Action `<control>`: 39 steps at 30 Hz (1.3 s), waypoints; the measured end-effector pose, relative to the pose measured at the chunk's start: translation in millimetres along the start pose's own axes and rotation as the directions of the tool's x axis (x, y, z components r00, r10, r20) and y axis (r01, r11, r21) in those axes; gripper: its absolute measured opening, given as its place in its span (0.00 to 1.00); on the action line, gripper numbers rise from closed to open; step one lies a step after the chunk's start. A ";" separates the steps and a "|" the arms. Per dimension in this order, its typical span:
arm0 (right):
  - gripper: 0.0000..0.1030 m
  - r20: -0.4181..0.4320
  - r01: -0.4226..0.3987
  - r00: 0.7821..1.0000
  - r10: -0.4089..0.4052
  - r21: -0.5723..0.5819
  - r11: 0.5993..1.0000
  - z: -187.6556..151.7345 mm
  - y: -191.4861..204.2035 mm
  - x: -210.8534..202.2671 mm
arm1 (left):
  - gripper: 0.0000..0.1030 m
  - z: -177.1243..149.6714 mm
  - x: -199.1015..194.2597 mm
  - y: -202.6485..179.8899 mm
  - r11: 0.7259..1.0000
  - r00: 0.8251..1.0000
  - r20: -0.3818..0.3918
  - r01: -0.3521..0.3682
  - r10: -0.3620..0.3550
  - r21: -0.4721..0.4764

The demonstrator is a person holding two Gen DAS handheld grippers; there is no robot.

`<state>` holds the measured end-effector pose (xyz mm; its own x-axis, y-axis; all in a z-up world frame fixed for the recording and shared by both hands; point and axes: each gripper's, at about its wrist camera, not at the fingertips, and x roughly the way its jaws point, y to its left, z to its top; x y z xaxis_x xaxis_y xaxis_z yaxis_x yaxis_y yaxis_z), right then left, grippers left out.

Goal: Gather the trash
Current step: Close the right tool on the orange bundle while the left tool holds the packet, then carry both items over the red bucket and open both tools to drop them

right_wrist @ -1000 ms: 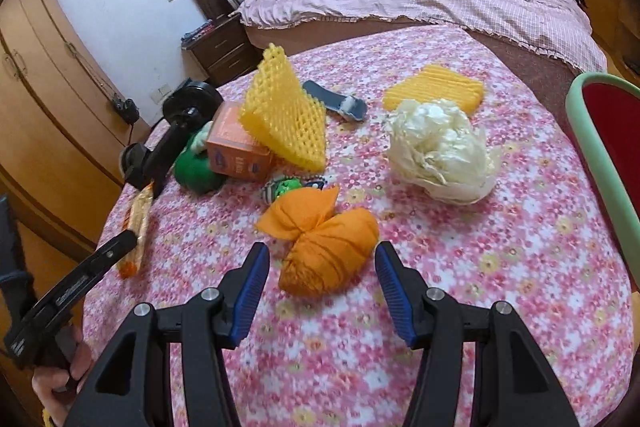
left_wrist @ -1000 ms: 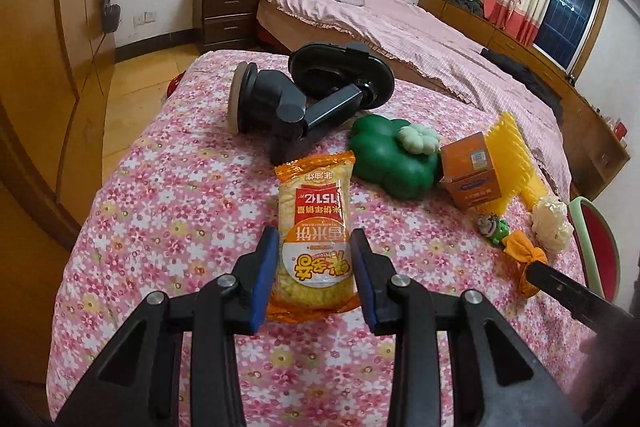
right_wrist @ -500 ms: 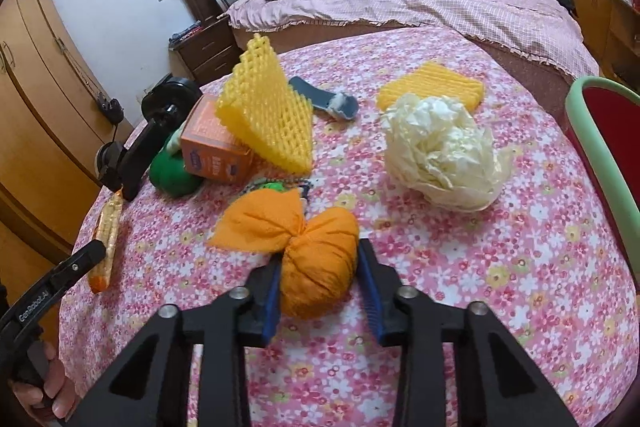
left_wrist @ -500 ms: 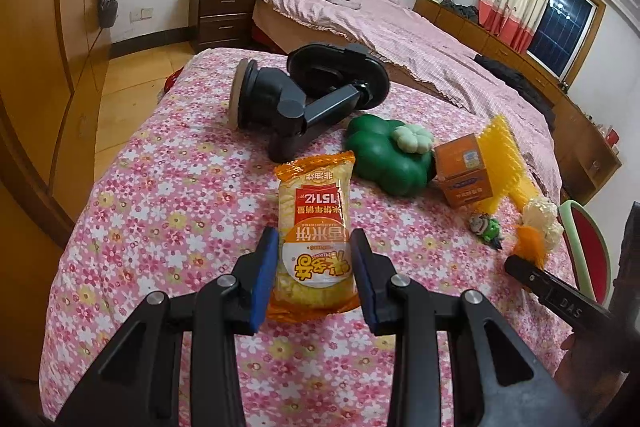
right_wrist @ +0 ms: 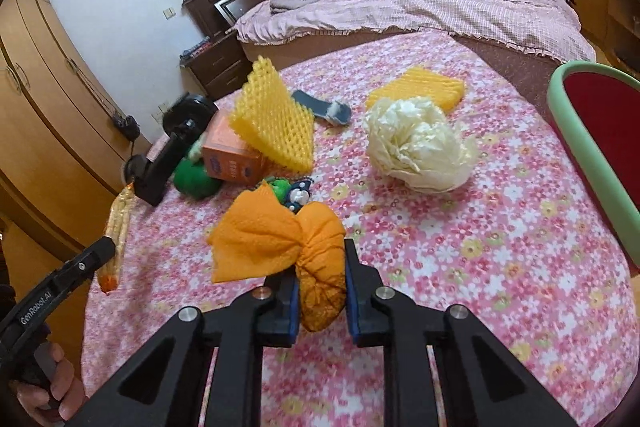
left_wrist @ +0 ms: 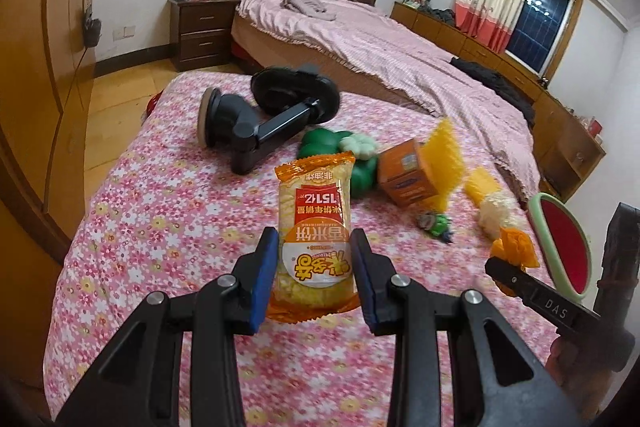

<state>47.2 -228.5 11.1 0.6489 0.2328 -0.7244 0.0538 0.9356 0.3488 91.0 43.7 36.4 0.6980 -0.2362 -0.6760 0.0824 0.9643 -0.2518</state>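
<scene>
Trash lies scattered over a round table (right_wrist: 500, 267) under a pink floral cloth, with a large bed (left_wrist: 380, 39) in a pink cover beyond it. A black folding stand (left_wrist: 260, 123) lies at the far side. Nearer sit a crumpled cream paper ball (right_wrist: 416, 147), a yellow foam fruit net (right_wrist: 276, 119) leaning on a small orange carton (right_wrist: 228, 155), and a green plush toy (right_wrist: 196, 179). The left hand-held gripper (left_wrist: 314, 279) clamps a yellow-orange snack packet (left_wrist: 314, 219) between its blue pads, lifted clear of the cloth. The right hand-held gripper (right_wrist: 320, 291) is closing, its pads squeezing a knotted orange mesh bundle (right_wrist: 304, 251).
</scene>
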 end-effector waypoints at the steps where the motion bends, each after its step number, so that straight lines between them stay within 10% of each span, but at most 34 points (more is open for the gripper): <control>1: 0.19 0.006 -0.004 1.000 0.004 0.003 1.000 1.0 0.3 -5.2 | 0.36 0.2 -4.9 -4.8 1.000 1.000 0.007 0.007 -0.007 0.009; 22: 0.19 0.190 0.066 0.978 -0.085 0.103 0.993 33.7 -78.6 -147.4 | 0.36 23.7 -31.9 -159.7 0.929 0.953 -0.075 0.304 -0.295 0.210; 39: 0.19 0.182 0.139 0.964 -0.191 0.265 0.954 42.2 -190.0 -163.1 | 0.36 14.5 19.0 -286.8 0.845 0.902 -0.223 0.427 -0.370 0.323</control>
<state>-36.8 -455.5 88.1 0.7538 -0.0030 -0.6571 0.3427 0.8550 0.3893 90.9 -235.6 105.8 0.4406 -0.5967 -0.6706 0.5974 0.7525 -0.2771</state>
